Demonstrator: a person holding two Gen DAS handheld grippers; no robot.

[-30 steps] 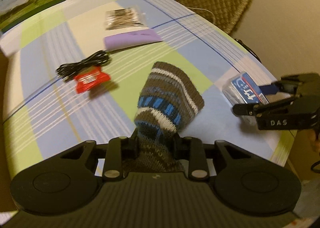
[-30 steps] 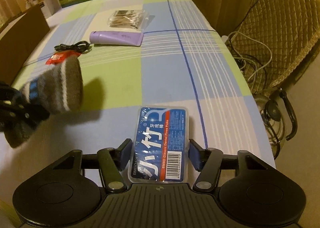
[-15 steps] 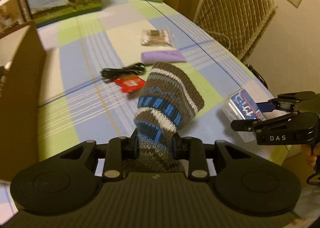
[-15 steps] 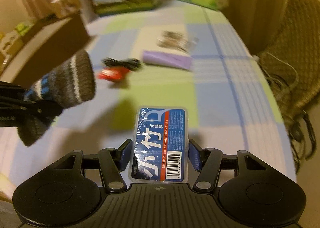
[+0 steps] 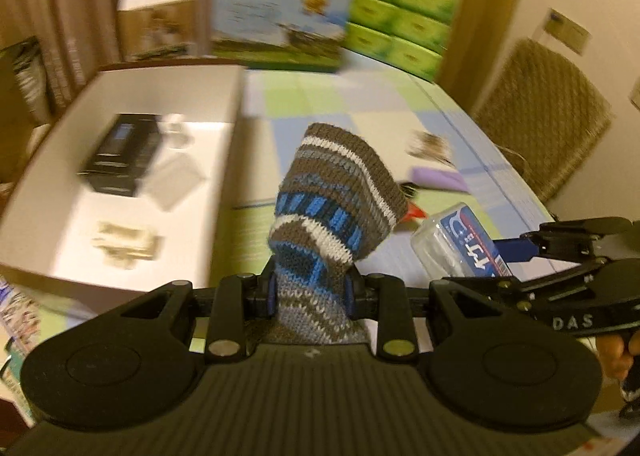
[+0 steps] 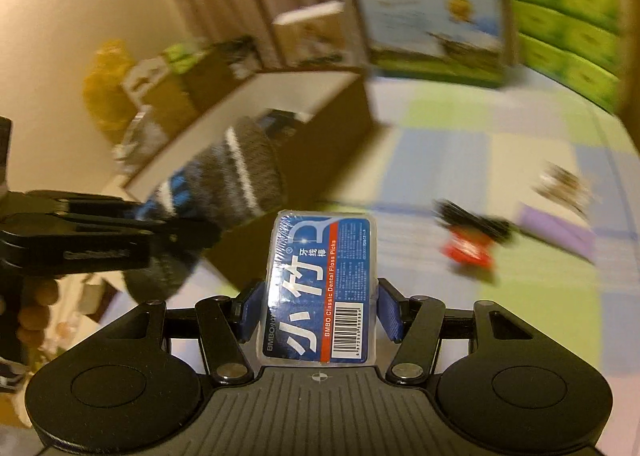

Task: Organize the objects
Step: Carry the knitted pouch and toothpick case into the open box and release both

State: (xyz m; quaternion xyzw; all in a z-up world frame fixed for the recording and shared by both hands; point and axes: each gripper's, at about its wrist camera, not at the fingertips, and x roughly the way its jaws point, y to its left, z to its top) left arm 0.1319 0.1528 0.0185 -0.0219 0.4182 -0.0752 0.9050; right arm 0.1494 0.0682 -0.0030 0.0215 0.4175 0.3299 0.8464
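My left gripper is shut on a striped knit sock and holds it in the air beside an open cardboard box. The sock also shows in the right wrist view. My right gripper is shut on a clear box of dental floss picks with a blue label, held above the table. The floss box also shows at the right of the left wrist view. Inside the cardboard box lie a black carton and a pale packet.
On the checked tablecloth lie a purple tube, a red packet, a black cable and a clear bag of small sticks. A picture carton and green tissue packs stand at the back. A wicker chair is on the right.
Both grippers have swung left and tilted up, still holding the sock and the floss box. The open cardboard box has come into view on the left.
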